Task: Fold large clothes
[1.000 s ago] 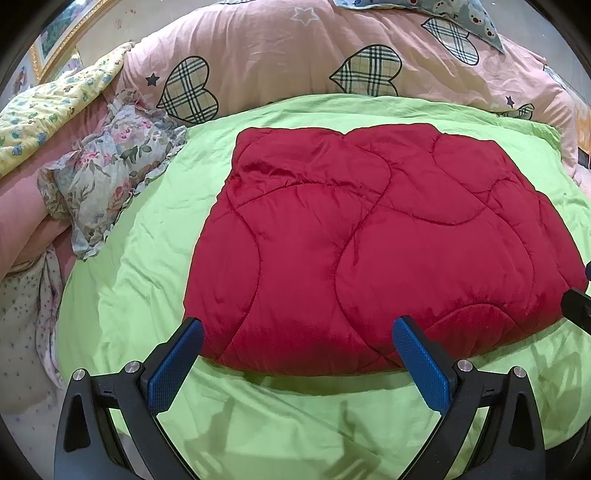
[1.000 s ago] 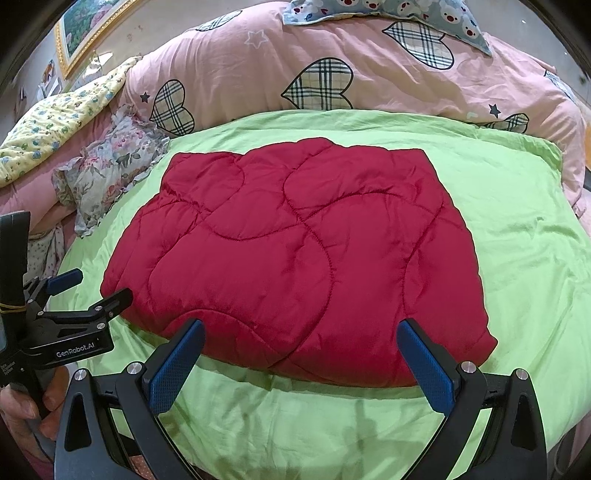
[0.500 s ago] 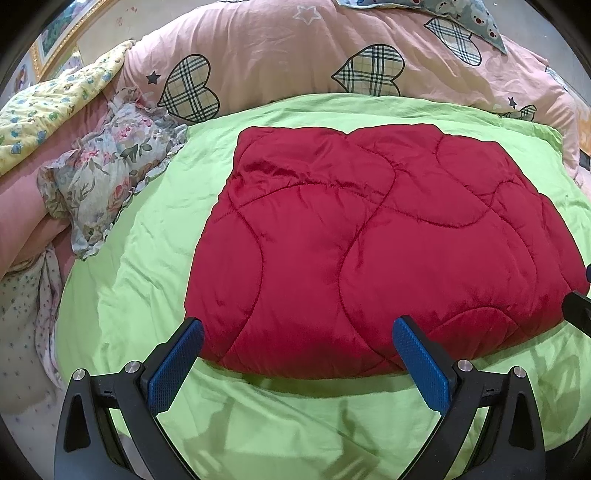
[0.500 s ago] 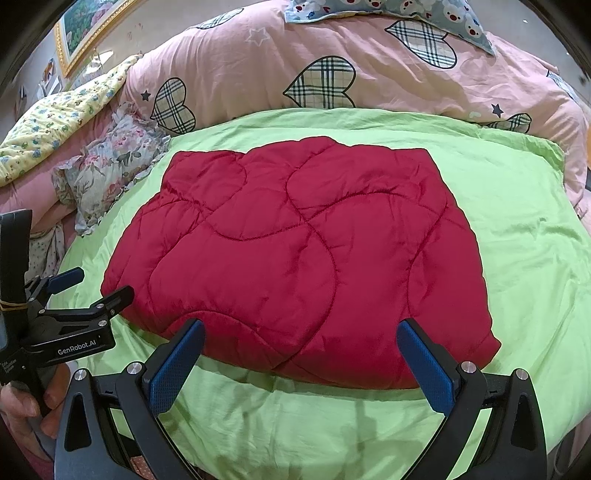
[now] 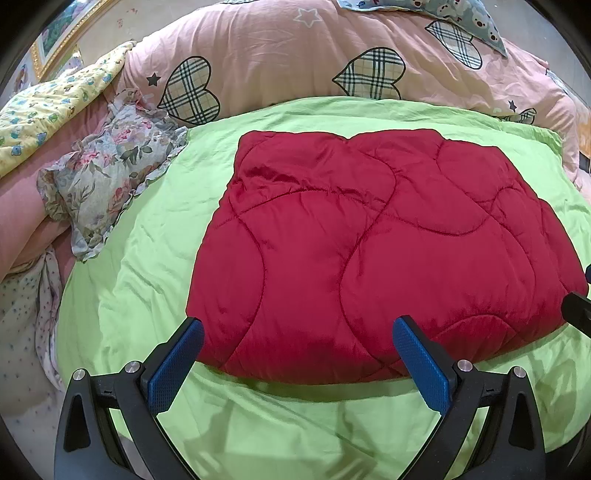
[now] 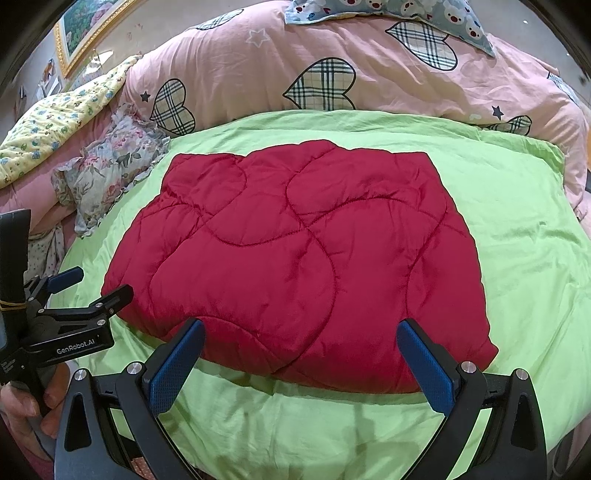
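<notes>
A red quilted garment lies folded into a flat, rough rectangle on the green bedsheet; it also shows in the right wrist view. My left gripper is open and empty, hovering just short of the garment's near edge towards its left side. My right gripper is open and empty, hovering at the near edge towards its right side. The left gripper also shows at the left of the right wrist view, open beside the garment's left corner.
A pink duvet with plaid hearts is heaped along the back of the bed. A floral pillow and a yellow quilt lie at the left. A blue bear-print pillow sits on top at the back.
Both views have drifted slightly; the garment sits a little lower and nearer in the frames. Both grippers stay open and the garment has not moved.
</notes>
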Motion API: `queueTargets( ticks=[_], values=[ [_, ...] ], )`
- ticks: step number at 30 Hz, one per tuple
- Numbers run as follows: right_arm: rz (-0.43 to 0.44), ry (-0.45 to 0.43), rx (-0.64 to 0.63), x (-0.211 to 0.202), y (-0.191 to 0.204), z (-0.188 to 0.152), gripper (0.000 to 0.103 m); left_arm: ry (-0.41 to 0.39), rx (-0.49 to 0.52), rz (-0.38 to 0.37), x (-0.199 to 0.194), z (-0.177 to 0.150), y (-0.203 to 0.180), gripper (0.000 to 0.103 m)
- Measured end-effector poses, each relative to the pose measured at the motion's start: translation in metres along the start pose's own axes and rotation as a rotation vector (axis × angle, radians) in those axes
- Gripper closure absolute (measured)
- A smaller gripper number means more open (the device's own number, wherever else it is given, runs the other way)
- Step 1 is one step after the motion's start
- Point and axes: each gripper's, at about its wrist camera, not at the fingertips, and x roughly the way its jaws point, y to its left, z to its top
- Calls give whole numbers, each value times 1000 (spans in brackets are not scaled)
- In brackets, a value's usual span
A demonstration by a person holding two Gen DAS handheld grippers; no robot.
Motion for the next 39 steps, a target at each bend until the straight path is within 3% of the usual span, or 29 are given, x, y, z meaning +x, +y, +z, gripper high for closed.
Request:
queueTargets(
  ticks=[19,26,39],
  values=[
    [-5,13,12,6,-6,9,0,25,-30,-24,15,11,15,1],
    [4,20,20,11,-9,12,0,24,-45,-69,20,17,17,1],
    [20,38,27,22,-13,16,0,17,-4,-76,25,23,3,1]
  ],
)
